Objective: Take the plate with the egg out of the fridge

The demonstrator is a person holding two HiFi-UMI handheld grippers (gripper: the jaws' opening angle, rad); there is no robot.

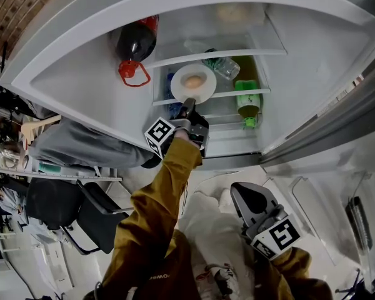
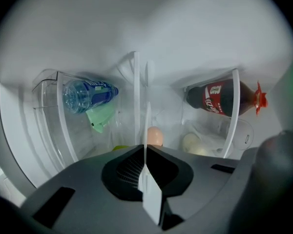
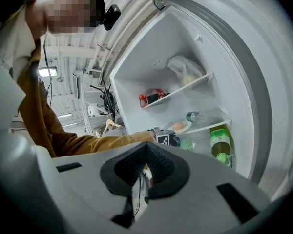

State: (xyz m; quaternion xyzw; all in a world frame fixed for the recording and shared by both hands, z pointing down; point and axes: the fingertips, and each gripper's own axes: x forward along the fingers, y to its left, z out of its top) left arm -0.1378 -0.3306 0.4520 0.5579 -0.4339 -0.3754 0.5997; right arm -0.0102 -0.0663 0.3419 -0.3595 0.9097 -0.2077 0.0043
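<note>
Fridge [image 1: 337, 74] is open and fills the upper half of the head view. The plate [image 1: 206, 87] sits on a middle shelf [image 1: 237, 94], upper centre of the frame, with the egg [image 1: 192, 80] lying loose near its middle.

The left gripper [image 1: 189, 105] reaches in from below. In the left gripper view its jaws are clamped on the near rim of the plate, which shows edge-on as a thin white strip between the pads, with the egg just beyond. The right gripper [image 1: 242, 192] hangs low right of the head view, well apart from the fridge. Its jaws are pressed together with nothing between them.

Around the plate:
- A water bottle [image 1: 222, 64] lies just to its upper right.
- A green bottle [image 1: 247, 99] is to its right.
- A cola bottle [image 1: 137, 41] is on the shelf above, toward upper left.

Handling, as we judge it:
- The plate looks stiff, smooth and fairly light.
- The rim is thin and probably slippery, so a one-edge pinch lets the far side droop.
- The egg is round, unrestrained and fragile, so any tilt rolls it off.
- The near rim is the only free place to grip, and the pads should be deep on the flat lip.
- We'd keep the plate level, draw it out slowly clear of the bottles, and support the far side with the free gripper if it sags.
</note>
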